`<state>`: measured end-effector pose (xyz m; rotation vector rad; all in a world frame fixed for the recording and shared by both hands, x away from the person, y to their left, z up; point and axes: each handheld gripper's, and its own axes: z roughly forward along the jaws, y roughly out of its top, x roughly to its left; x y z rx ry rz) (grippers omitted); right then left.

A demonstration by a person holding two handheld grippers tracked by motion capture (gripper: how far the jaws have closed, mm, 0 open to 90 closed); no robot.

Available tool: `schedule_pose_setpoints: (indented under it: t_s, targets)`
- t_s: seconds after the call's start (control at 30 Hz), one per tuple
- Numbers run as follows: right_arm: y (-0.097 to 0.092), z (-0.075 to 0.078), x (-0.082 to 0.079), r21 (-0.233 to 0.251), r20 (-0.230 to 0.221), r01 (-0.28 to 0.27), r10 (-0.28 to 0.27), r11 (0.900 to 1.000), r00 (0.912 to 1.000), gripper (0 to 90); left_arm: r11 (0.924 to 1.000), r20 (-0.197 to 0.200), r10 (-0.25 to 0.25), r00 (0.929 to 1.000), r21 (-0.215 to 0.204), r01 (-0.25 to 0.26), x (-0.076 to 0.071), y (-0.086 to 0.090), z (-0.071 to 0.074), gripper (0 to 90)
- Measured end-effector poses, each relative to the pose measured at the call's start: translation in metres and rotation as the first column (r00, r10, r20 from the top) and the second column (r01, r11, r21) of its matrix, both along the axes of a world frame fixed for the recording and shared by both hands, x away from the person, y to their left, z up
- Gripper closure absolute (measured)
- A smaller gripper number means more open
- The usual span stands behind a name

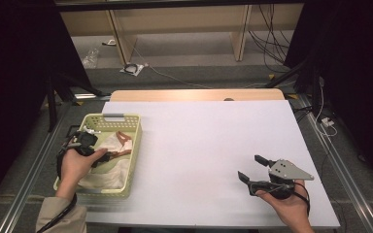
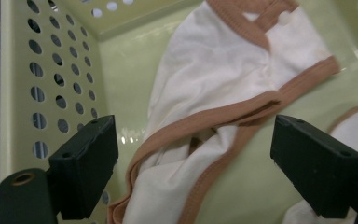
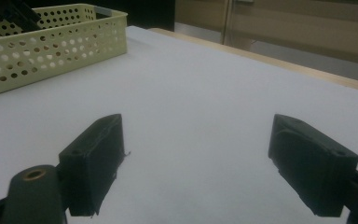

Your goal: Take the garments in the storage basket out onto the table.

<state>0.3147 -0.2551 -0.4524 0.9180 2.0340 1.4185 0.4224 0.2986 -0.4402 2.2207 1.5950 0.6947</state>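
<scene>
The desk (image 1: pixel 199 145) carried a white sheet over nearly its whole top, leaving a bare wooden strip along the far edge. A pale yellow perforated basket (image 1: pixel 135 145) stood directly on it at the left edge, toward the near corner.

High view overlooks the table (image 1: pixel 209 145); tong cameras sit close, sharing the basket (image 1: pixel 133 145).
</scene>
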Motion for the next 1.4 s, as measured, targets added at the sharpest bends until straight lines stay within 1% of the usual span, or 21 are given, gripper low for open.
schedule_pose_setpoints:
  t_s: [0.07, 0.17, 0.3, 0.4, 0.47, 0.53, 0.6, 0.7, 0.77, 0.8, 0.93, 1.0, 1.1, 1.2, 1.4]
  targets:
    - [0.000, 0.000, 0.000, 0.001, 0.001, 0.001, -0.001, 1.0000, 1.0000, 19.1, 0.9999, -0.018, 0.004, 0.9998, 0.013, -0.004, 0.002, 0.000, -0.003, 15.0]
    - [0.000, 0.000, 0.000, 0.001, 0.000, 0.001, -0.001, 1.0000, 1.0000, 19.1, 0.9998, -0.051, -0.005, 0.9987, 0.017, 0.006, 0.004, 0.001, -0.009, 15.0]
    - [0.000, 0.001, -0.001, -0.007, -0.003, 0.001, -0.001, 1.0000, 1.0000, 19.1, 0.9987, -0.080, -0.007, 0.9968, 0.050, 0.011, 0.005, 0.002, -0.016, 15.1]
    - [0.000, 0.001, -0.001, -0.006, -0.003, 0.001, -0.001, 1.0000, 1.0000, 19.1, 0.9983, -0.098, -0.008, 0.9951, 0.057, 0.013, 0.005, 0.002, -0.021, 15.9]
    - [0.000, 0.001, -0.001, -0.005, -0.001, 0.000, 0.000, 1.0000, 1.0000, 19.1, 0.9979, -0.103, 0.000, 0.9947, 0.065, 0.007, 0.006, 0.002, -0.024, 18.9]
    - [0.000, 0.001, -0.001, -0.007, -0.002, -0.001, 0.001, 1.0000, 1.0000, 19.1, 0.9966, -0.112, 0.005, 0.9937, 0.082, 0.004, 0.007, 0.003, -0.027, 23.6]
    - [0.000, 0.001, -0.001, -0.007, -0.002, -0.001, 0.001, 1.0000, 1.0000, 19.2, 0.9969, -0.111, 0.012, 0.9937, 0.079, -0.003, 0.007, 0.003, -0.029, 24.7]
    - [0.000, 0.001, -0.001, -0.006, 0.000, -0.002, 0.002, 1.0000, 1.0000, 19.2, 0.9970, -0.112, 0.014, 0.9936, 0.077, -0.005, 0.007, 0.005, -0.028, 27.8]
    - [0.001, 0.001, -0.001, -0.006, -0.003, -0.003, 0.003, 1.0000, 1.0000, 19.2, 0.9976, -0.113, 0.026, 0.9932, 0.067, -0.019, 0.007, 0.006, -0.028, 31.5]
    - [0.001, 0.000, -0.001, 0.001, 0.001, -0.004, 0.004, 1.0000, 1.0000, 19.2, 0.9980, -0.113, 0.031, 0.9931, 0.058, -0.024, 0.007, 0.007, -0.028, 33.3]
    - [0.001, 0.000, 0.000, 0.005, 0.009, -0.007, 0.007, 1.0000, 0.9999, 19.2, 0.9992, -0.126, 0.041, 0.9913, 0.010, -0.040, 0.007, 0.011, -0.028, 42.4]
    - [0.001, 0.000, 0.000, 0.005, 0.007, -0.007, 0.007, 1.0000, 1.0000, 19.2, 0.9988, -0.116, 0.048, 0.9921, 0.013, -0.047, 0.006, 0.013, -0.028, 48.3]
    - [0.002, 0.000, 0.000, 0.005, 0.009, -0.008, 0.008, 1.0000, 0.9999, 19.2, 0.9986, -0.116, 0.053, 0.9918, 0.011, -0.052, 0.006, 0.015, -0.028, 56.3]
    - [0.002, 0.000, 0.000, 0.004, 0.005, -0.008, 0.008, 1.0000, 1.0000, 19.2, 0.9986, -0.119, 0.051, 0.9915, 0.021, -0.049, 0.006, 0.016, -0.028, 64.9]
    - [0.002, 0.000, -0.001, 0.003, 0.004, -0.008, 0.008, 1.0000, 1.0000, 19.2, 0.9984, -0.114, 0.046, 0.9925, 0.039, -0.042, 0.005, 0.016, -0.027, 74.5]
